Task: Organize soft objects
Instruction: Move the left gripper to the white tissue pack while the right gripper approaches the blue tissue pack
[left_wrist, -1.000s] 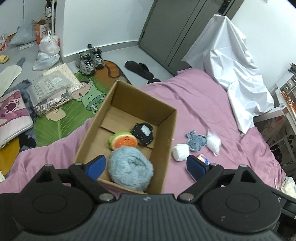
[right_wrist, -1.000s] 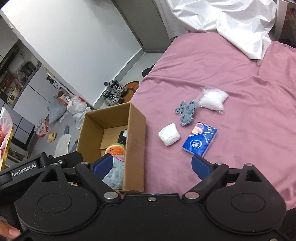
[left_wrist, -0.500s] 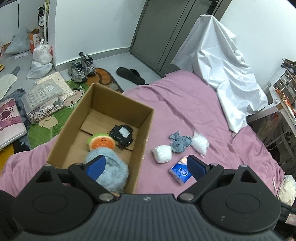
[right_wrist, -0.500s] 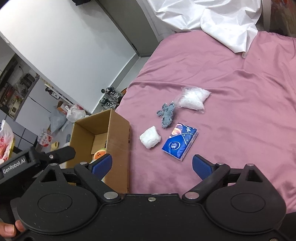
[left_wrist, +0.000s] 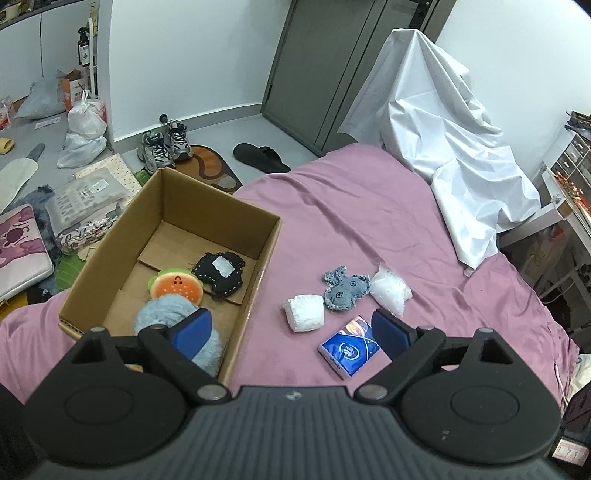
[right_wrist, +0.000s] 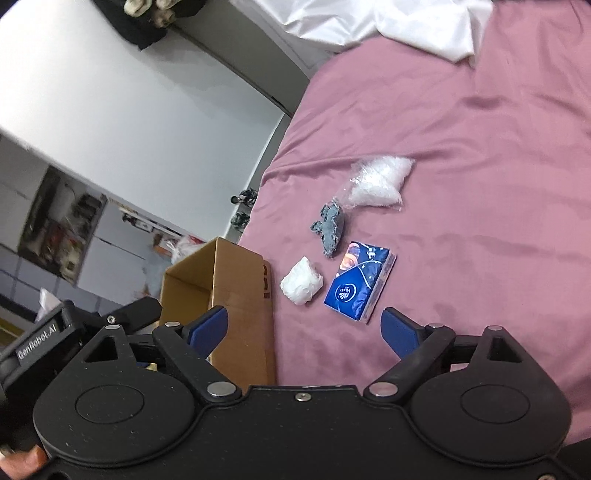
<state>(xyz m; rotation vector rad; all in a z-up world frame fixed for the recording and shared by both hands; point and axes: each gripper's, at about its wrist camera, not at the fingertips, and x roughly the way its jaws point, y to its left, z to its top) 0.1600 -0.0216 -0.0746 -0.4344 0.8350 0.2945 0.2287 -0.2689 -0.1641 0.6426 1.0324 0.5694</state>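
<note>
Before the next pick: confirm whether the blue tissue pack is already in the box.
No, the blue tissue pack lies on the pink sheet outside the cardboard box.

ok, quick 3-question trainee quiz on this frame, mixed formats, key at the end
1. True or false: the blue tissue pack lies inside the cardboard box.
2. How many soft items are already in the box? A) one B) three C) five
3. Fill in: the denim plush lies between the white wad and the clear ____ of white stuffing.

Key:
1. False. It lies on the pink bedsheet, outside the box.
2. B: the fluffy blue ball, the watermelon plush and the black stitched plush.
3. bag
</note>
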